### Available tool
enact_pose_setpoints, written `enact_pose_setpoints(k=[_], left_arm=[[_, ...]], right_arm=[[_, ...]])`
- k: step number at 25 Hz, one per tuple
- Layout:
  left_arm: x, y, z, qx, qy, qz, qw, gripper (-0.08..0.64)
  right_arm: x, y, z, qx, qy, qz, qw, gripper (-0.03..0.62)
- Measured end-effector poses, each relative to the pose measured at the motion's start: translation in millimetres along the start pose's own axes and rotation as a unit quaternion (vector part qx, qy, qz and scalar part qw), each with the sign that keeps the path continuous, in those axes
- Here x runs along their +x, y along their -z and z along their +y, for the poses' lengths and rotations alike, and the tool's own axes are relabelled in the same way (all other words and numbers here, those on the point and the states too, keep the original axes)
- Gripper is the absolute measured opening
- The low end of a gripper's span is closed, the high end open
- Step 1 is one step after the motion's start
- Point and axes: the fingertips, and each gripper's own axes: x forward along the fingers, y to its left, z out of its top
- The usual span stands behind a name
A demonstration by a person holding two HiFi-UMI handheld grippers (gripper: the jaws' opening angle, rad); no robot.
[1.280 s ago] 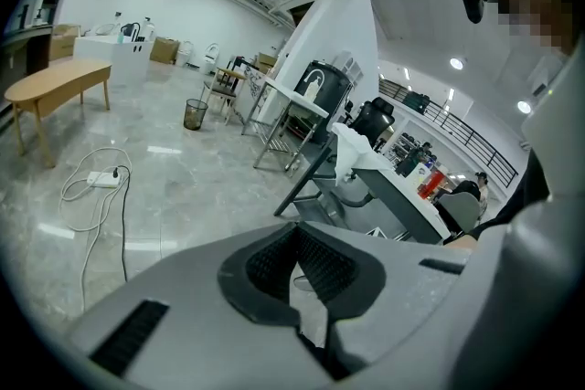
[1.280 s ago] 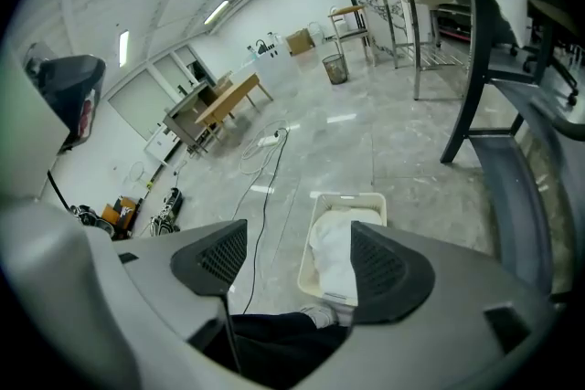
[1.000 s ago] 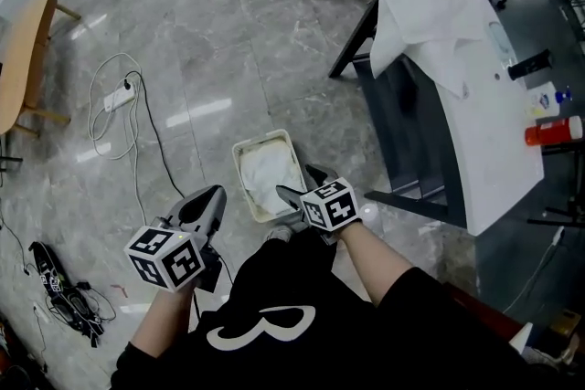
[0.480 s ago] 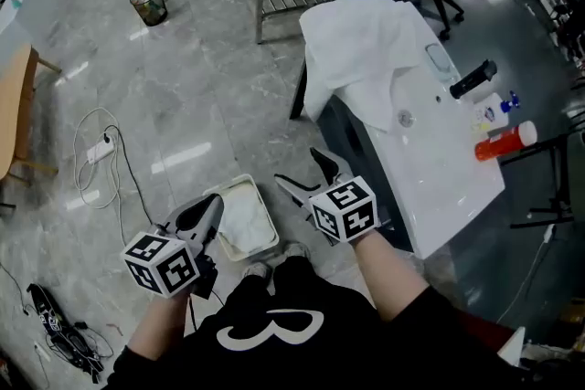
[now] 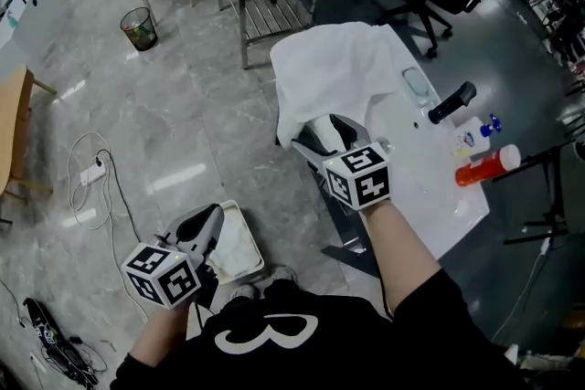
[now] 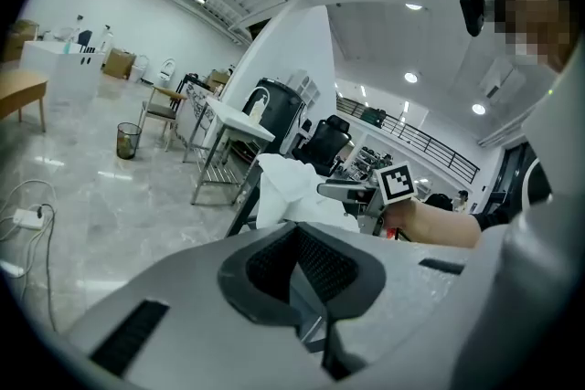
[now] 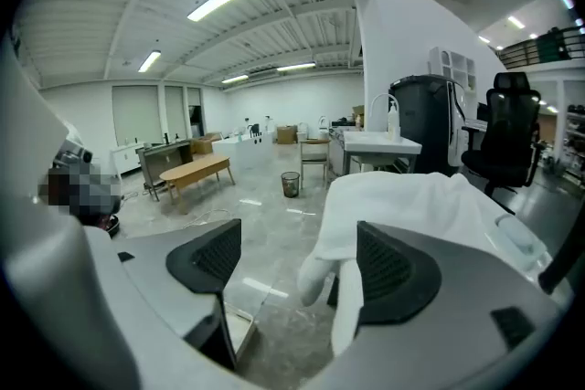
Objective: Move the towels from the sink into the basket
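The right gripper (image 5: 320,134) is holding its jaws wide apart, gripping nothing, with its tips right at the hanging edge of the white towel (image 5: 343,68). Whether they're touching it, I can't tell. That towel is draping over the near end of the sink (image 5: 430,173), straight ahead of those jaws and spilling down past one of them. The left gripper (image 5: 206,222) is hanging low with its jaws pressed together, empty, just beside the basket (image 5: 253,242) on the floor, where another towel (image 5: 233,244) is lying.
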Motion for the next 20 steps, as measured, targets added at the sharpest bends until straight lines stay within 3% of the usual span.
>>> enact_pose_setpoints(k=[11,20], left_arm=[[18.2,3.7,9.0,-0.007,-0.030,-0.021,0.9993,0.006],[18.1,30.2,20.7,-0.024,-0.052,0.002,0.9983,0.006]], right_arm=[[68.0,-15.7,-93.4,-0.033,0.045,0.047,0.997,0.374],[124.1,6.2,-129.4,0.008,0.035,0.113,0.993,0.374]])
